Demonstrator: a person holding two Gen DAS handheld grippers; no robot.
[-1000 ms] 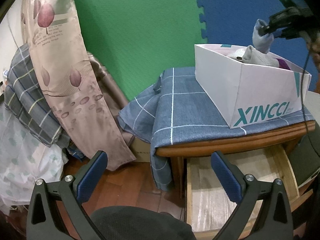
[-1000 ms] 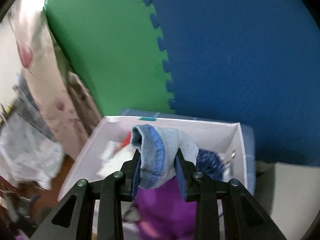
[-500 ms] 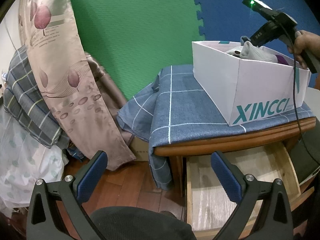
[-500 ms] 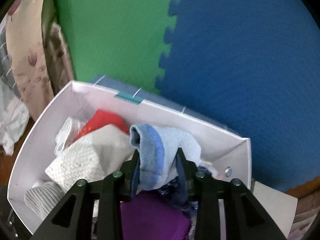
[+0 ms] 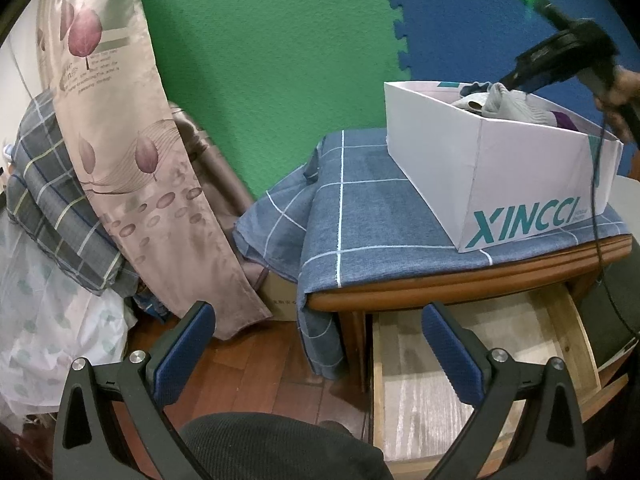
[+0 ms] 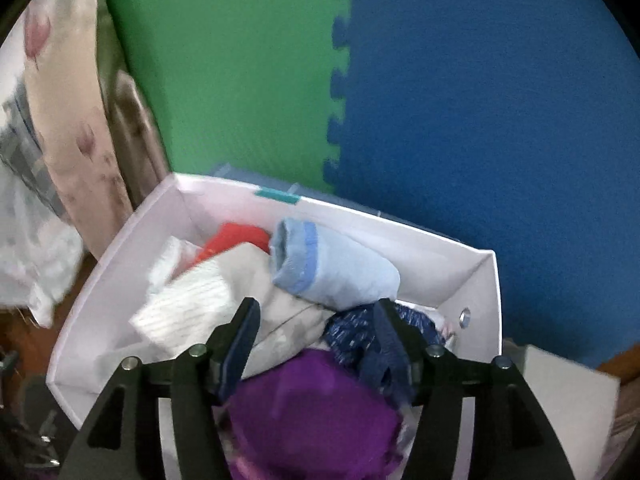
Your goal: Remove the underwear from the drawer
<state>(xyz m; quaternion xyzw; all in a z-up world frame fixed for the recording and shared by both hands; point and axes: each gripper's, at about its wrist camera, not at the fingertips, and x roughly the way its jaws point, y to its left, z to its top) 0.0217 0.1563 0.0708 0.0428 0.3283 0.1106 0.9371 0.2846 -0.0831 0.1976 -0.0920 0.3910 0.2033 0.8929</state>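
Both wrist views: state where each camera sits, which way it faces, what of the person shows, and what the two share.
Left wrist: sits on the left gripper, jaws open and empty, facing down toward the open drawer and cloth-covered table; the other hand shows top right.
Right wrist: sits on the right gripper, jaws just opened and open, facing down into the white box, the light blue underwear released inside.
Shared: the white box and the green and blue wall mats.

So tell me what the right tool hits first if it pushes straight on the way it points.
Probably the clothes heaped in the white box: the open right tool points at the beige garment, with the light blue roll just beyond. Depth is unclear.
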